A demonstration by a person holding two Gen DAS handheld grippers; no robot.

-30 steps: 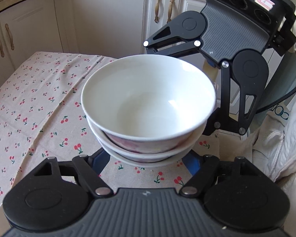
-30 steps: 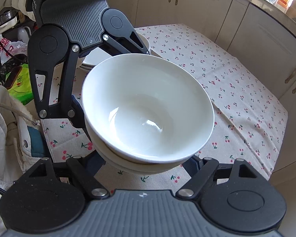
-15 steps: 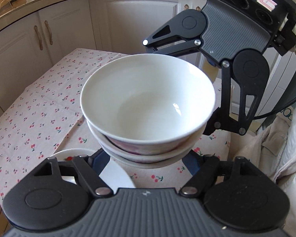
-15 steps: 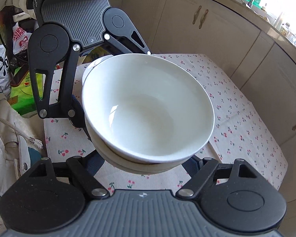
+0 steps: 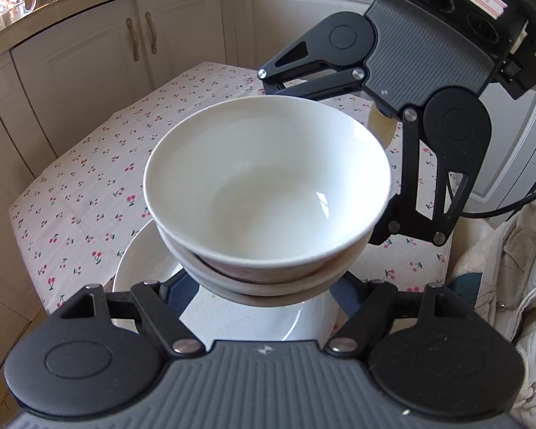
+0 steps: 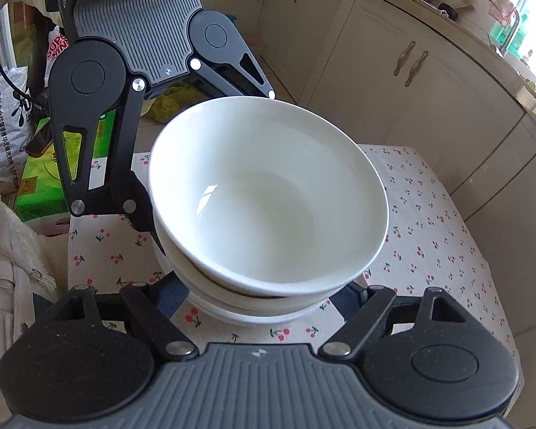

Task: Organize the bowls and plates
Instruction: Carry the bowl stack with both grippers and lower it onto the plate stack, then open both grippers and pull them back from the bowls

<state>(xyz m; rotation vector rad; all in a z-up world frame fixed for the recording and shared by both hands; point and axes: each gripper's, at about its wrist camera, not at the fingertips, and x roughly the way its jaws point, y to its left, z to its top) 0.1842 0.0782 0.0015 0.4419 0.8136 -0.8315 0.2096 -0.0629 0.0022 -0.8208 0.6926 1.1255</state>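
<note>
- The left gripper [image 5: 264, 286] is clamped on the near side of a stack of white bowls [image 5: 268, 193]; its blue-padded fingers [image 5: 182, 296] reach under the lower rim on either side.
- The right gripper [image 6: 264, 296] is clamped on the same stack from the opposite side, so the two grippers face each other with the bowls [image 6: 268, 193] between them.
- The stack is two bowls, perhaps three, nested one inside another, with the top one empty and tilted slightly; a pink pattern shows on the outer wall between the rims.
- The stack is held up in the air above the desk [image 5: 89, 186], which is covered with a cherry-print cloth.
- In the left wrist view a white plate [image 5: 143, 268] lies on the cloth directly under the bowls.
- Cream cabinets [image 6: 393, 53] stand beyond the desk.
- A green box [image 6: 39, 186] and a printed bag [image 6: 3, 114] sit off the desk's edge.
</note>
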